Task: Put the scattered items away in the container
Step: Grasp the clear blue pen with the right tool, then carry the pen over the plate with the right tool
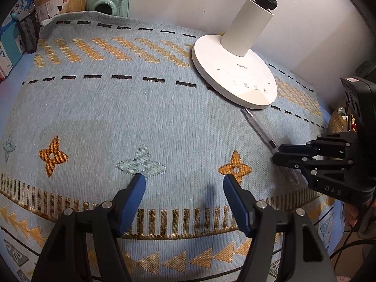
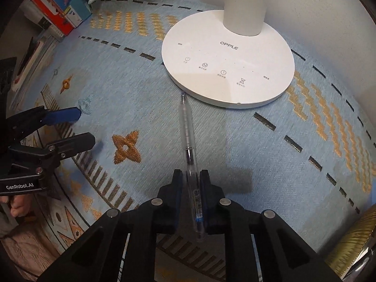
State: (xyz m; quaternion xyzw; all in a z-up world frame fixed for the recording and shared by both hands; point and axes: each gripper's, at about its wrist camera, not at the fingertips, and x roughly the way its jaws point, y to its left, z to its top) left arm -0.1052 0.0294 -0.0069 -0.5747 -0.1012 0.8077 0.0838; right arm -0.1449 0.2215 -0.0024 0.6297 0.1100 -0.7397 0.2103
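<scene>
A clear plastic pen [image 2: 187,127] lies on the blue patterned cloth [image 2: 131,98], its tip close to the white lamp base [image 2: 228,58]. My right gripper [image 2: 190,176] is shut on the pen's rear half, with the barrel running between both fingers. In the left wrist view the same pen [image 1: 257,125] stretches from the lamp base [image 1: 235,75] to the right gripper [image 1: 277,154]. My left gripper [image 1: 184,183] hovers open over the cloth with nothing in it, and shows at the left edge of the right wrist view [image 2: 78,129]. A gold ribbed container [image 1: 337,123] sits at the right.
A black mesh pen holder [image 1: 28,35], books [image 2: 58,7], a cardboard box [image 1: 61,0] and a mint green device [image 1: 109,3] line the back left. The gold container [image 2: 352,242] is at the lower right. A wall stands behind the lamp.
</scene>
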